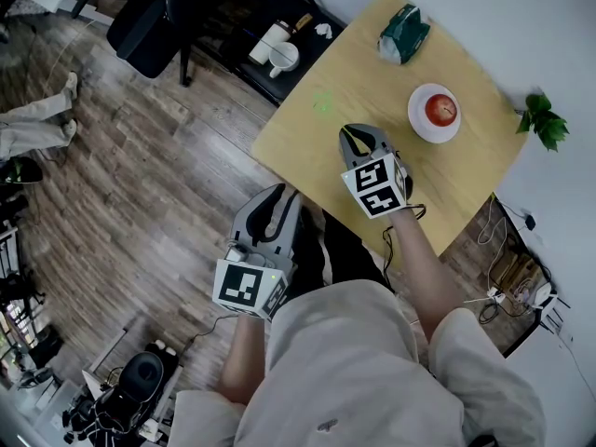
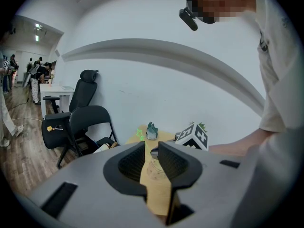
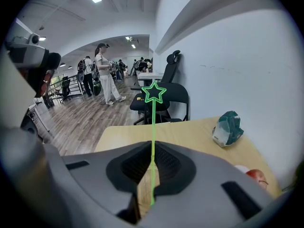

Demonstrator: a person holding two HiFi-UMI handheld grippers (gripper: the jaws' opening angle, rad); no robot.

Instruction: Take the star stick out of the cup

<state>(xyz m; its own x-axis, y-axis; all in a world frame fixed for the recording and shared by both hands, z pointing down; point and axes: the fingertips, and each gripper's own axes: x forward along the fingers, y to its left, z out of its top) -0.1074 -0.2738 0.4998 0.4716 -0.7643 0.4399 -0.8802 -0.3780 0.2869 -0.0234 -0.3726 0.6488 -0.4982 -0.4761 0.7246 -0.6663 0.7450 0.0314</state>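
The head view looks steeply down from above the person onto the table [image 1: 372,73] corner and the floor [image 1: 140,175], with the left gripper [image 1: 277,198] short of the near edge and the right gripper [image 1: 358,136] over the top. The left gripper view sits low, just off that edge, and faces level across the table to the wall [image 2: 142,80], close behind the right gripper. The right gripper view looks from over the table along it toward the open room. All three share the table, the packet [image 1: 402,33] and the black chair [image 1: 149,17].
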